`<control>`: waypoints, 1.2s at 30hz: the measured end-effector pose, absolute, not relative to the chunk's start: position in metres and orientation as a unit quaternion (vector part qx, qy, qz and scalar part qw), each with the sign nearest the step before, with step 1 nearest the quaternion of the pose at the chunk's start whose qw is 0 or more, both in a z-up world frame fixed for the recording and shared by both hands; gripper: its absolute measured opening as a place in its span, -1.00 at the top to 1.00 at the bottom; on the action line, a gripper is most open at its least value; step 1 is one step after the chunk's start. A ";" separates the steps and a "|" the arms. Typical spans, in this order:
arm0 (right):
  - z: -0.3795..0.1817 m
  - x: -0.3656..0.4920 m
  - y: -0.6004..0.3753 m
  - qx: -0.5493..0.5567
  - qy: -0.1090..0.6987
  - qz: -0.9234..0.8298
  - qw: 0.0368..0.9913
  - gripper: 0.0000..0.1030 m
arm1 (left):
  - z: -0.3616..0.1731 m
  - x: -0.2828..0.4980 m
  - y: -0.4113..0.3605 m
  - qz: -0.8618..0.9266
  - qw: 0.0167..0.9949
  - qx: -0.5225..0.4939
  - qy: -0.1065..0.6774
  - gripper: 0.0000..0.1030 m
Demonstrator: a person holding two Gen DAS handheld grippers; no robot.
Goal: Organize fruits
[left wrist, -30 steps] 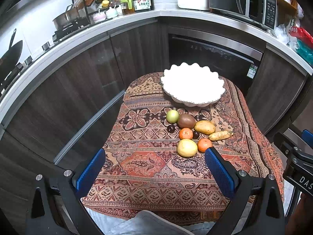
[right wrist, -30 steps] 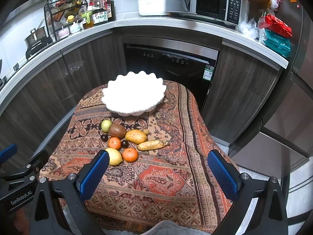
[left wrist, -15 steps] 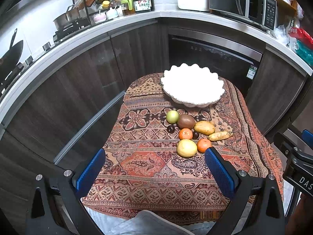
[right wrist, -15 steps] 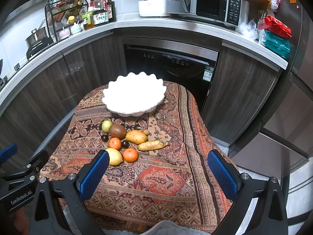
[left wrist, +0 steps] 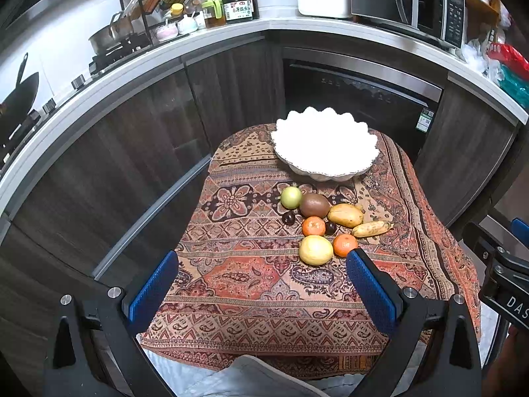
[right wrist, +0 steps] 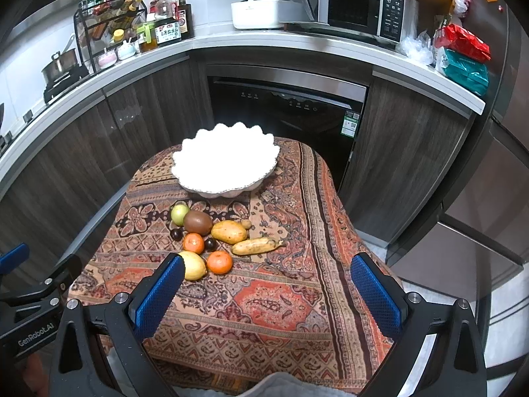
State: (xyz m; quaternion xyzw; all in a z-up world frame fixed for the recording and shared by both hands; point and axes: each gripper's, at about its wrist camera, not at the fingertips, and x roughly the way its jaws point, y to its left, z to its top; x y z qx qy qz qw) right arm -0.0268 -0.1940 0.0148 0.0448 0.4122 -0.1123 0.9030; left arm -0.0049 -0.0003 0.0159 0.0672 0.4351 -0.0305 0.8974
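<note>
No fruit is yet placed in the white scalloped bowl (left wrist: 324, 145), which is seen empty in the upper middle of both views, at the far end of the cloth-covered tabletop (left wrist: 251, 284). The fruits are gathered in a tight cluster just below the bowl: a green apple (left wrist: 291, 197), a kiwi (left wrist: 314, 205), a mango (left wrist: 345, 215), a small banana (left wrist: 371, 229), two oranges (left wrist: 313, 226), two dark plums (left wrist: 288, 218) and a yellow lemon (left wrist: 315, 250).

The left gripper (left wrist: 261, 292) is held with its jaws wide apart and empty at the bottom of its frame, short of the cluster. The right gripper (right wrist: 264, 292) is likewise spread and empty, with its left pad overlapping the lemon in its view.

The task is judged to be at its opening step, the first pick. For the next move, one gripper would be brought forward over a near fruit, probably the lemon or the near orange, and closed gently around it without its neighbours being knocked.
</note>
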 end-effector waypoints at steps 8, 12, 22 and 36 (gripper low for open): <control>0.014 -0.027 -0.195 0.045 0.412 -0.112 0.903 -0.97 | 0.016 -0.006 0.000 -0.030 0.898 0.067 0.434 -1.00; 0.014 -0.027 -0.195 0.045 0.412 -0.112 0.903 -0.97 | 0.016 -0.005 -0.001 -0.030 0.898 0.068 0.434 -1.00; 0.014 -0.027 -0.195 0.045 0.412 -0.112 0.903 -0.97 | 0.017 -0.006 -0.001 -0.030 0.898 0.069 0.434 -1.00; 0.014 -0.026 -0.195 0.046 0.413 -0.112 0.902 -0.97 | 0.017 -0.003 -0.003 -0.033 0.897 0.070 0.435 -1.00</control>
